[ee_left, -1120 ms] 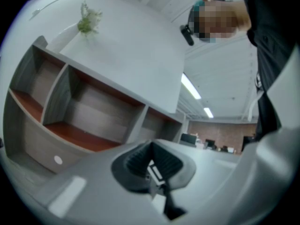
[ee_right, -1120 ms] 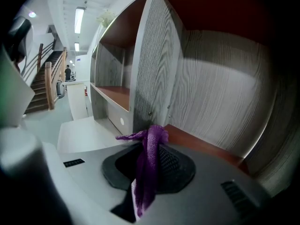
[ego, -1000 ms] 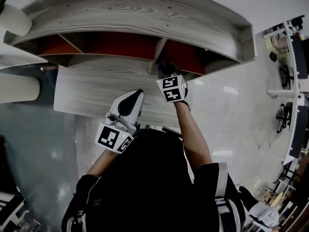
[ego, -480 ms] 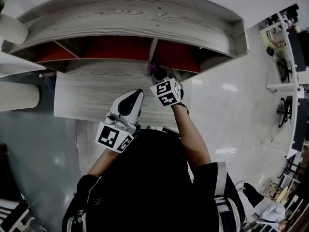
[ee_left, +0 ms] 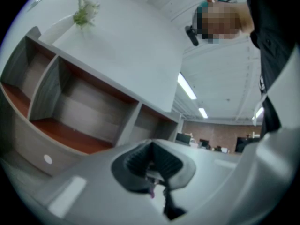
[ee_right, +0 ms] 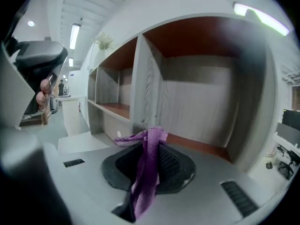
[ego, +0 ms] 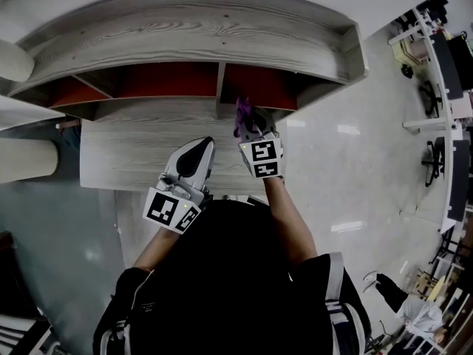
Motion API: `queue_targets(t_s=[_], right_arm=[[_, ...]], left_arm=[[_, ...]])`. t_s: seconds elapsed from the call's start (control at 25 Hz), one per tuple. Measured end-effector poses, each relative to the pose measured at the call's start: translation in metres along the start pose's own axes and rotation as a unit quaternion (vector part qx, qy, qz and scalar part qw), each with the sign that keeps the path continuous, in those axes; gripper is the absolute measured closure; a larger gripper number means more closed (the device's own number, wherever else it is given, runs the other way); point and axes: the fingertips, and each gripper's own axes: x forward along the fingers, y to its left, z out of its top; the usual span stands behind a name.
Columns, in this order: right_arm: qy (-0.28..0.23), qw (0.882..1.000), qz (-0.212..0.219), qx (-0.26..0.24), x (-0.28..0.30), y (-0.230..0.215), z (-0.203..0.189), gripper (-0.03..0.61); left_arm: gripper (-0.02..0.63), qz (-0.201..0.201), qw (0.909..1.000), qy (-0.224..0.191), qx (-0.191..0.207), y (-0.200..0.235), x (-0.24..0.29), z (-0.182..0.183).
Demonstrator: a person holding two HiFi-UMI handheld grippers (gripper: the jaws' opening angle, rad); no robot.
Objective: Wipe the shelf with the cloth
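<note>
The grey wood shelf unit (ego: 185, 28) has red-brown boards in its compartments. My right gripper (ego: 249, 123) is shut on a purple cloth (ego: 242, 115), just in front of the right compartment (ego: 260, 87) and outside it. In the right gripper view the cloth (ee_right: 147, 168) hangs crumpled between the jaws, with the compartment's red board (ee_right: 201, 146) a short way beyond. My left gripper (ego: 199, 146) is shut with nothing in it, above the desk to the left of the right one. In its own view its jaws stand closed (ee_left: 152, 165), pointing at the middle compartments.
A grey wood desk top (ego: 118, 150) lies under the shelf unit. Pale cylinders (ego: 22, 161) stand at the left. A small plant (ee_left: 84, 11) sits on the unit's top. Glossy floor (ego: 355, 161) and office furniture (ego: 443, 87) lie to the right.
My right gripper has drawn back out of the right compartment toward me, bringing the cloth with it. The left gripper has stayed put.
</note>
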Motion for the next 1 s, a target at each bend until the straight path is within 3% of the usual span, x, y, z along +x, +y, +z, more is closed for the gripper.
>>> queue_targets(t_s=[0.2,0.48,0.8,1.0], right_arm=[[-0.026,0.996,-0.079,0.036,-0.017,-0.049,0.010,0.525],[0.000,0.977,-0.195,0.090,-0.023,-0.114,0.000,0.526],[0.037,0.957,-0.260,0.122,-0.018,-0.144,-0.012,0.525],[0.069,0.955,-0.264,0.119,-0.004,-0.149,-0.023,0.526]], left_arm=[[0.611,-0.010,0.9999,0.001,0.002,-0.004,0.010,0.002],[0.611,-0.023,0.9997,0.005,0.002,-0.004,0.022,0.003],[0.611,-0.034,0.9992,0.019,-0.003,0.001,0.034,-0.003],[0.611,-0.040,0.9988,0.026,-0.007,0.008,0.040,-0.007]])
